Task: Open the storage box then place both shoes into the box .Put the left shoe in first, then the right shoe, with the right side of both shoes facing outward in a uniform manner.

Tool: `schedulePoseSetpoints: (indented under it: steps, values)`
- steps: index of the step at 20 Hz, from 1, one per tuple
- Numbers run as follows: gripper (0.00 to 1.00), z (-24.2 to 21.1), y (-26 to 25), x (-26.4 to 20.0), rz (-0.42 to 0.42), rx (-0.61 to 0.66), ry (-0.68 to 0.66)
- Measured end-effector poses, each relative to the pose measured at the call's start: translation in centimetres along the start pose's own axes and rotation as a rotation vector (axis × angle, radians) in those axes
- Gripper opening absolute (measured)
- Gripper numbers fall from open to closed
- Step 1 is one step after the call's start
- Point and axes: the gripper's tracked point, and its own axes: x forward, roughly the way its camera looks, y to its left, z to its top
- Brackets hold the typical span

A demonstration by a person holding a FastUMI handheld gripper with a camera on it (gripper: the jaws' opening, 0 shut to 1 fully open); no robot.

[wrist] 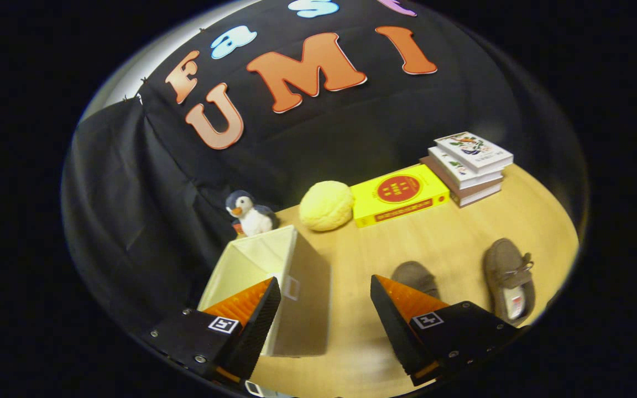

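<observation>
— What do I see of the rig itself?
— My gripper: two wedge-shaped fingers with ribbed inner faces, each on a dark blocky mount.
— Markings?
— A square black-and-white tag on each mount, and small round screws along the edges.

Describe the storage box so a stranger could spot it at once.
On the wooden table, look in front of the black cloth wall, just below the penguin toy. The storage box stands there, open-topped, beige fabric, partly between the open gripper's fingers. It is the only container; the two brown shoes lie apart, beside it.
</observation>
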Motion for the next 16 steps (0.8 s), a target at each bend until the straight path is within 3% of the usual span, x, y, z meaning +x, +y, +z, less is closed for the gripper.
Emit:
schedulePoseSetpoints:
  steps: [3,6,10,16]
  values:
    - [0.98,-2.0,-6.0,-0.1,-0.155,-0.119,-0.015]
    - [0.97,-3.9,-8.9,0.4,-0.222,-0.208,-0.006]
    - [0.90,-6.5,-10.7,1.9,-0.234,-0.273,0.055]
    - [0.65,-9.2,-10.8,3.1,-0.175,-0.257,0.113]
